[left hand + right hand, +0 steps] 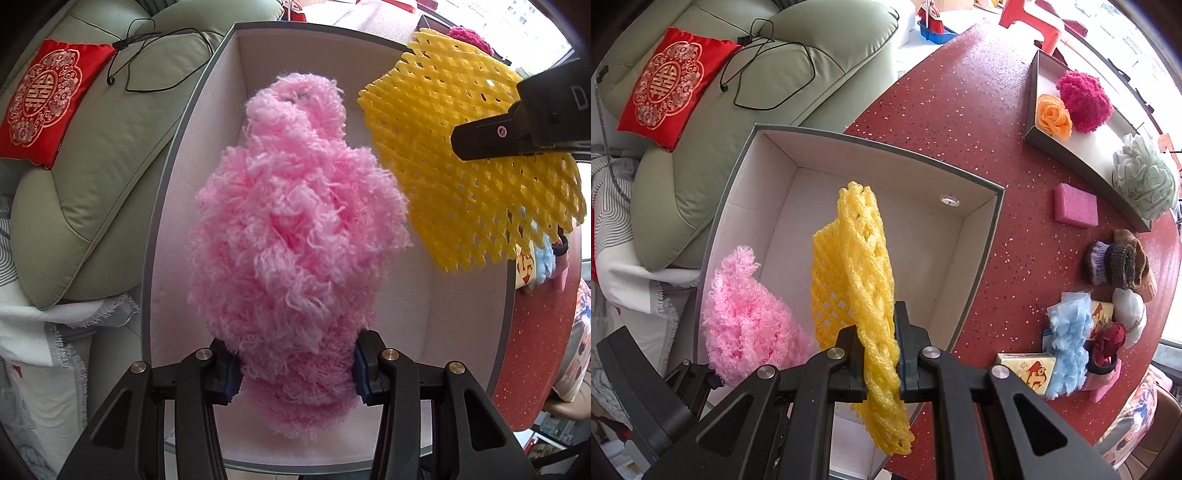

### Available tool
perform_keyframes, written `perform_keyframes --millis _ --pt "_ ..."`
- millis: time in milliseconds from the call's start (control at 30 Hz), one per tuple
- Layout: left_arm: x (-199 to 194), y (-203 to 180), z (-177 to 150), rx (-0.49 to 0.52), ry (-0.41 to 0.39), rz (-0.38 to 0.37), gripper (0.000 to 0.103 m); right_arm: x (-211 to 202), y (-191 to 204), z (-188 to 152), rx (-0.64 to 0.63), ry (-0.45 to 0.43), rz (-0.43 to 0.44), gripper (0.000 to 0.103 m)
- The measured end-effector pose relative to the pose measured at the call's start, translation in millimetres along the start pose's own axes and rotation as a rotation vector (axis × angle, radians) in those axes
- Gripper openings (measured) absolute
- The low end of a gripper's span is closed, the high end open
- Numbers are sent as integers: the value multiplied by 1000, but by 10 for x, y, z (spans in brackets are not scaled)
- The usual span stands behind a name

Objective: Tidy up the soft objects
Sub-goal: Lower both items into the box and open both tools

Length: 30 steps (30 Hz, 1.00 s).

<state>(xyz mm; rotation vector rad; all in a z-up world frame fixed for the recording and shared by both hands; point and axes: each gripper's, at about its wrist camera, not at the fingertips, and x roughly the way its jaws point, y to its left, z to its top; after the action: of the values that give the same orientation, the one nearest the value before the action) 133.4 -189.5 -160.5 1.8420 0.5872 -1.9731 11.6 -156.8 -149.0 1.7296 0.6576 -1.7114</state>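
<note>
My left gripper (297, 376) is shut on a fluffy pink yarn piece (295, 236), which hangs down over the inside of a white box with a grey rim (162, 206). My right gripper (879, 360) is shut on a yellow foam net (853, 266), held above the same box (982, 236). In the left wrist view the yellow net (469, 177) hangs at the right with the right gripper's body above it. From the right wrist view the pink piece (746, 317) shows at the box's left side, above the left gripper's body.
The box stands on a red speckled round table (960, 122). A second tray (1082, 162) holds a magenta pompom, an orange rose and a pale green pouf. A pink sponge (1075, 205), rolled socks, blue fluff and small boxes lie right. A green sofa (701, 170) with a red cushion is left.
</note>
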Motion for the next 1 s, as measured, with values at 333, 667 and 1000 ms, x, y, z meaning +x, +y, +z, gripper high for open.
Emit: perform_keyframes --millis 333,667,1000 --pt "98 -91 43 42 -15 40 102 190 79 51 -38 34 -17 46" --pt "163 -200 145 193 -41 101 102 327 -149 39 71 69 37 79" --pt "-83 -12 124 263 -134 -5 102 259 -376 -152 302 24 167 102"
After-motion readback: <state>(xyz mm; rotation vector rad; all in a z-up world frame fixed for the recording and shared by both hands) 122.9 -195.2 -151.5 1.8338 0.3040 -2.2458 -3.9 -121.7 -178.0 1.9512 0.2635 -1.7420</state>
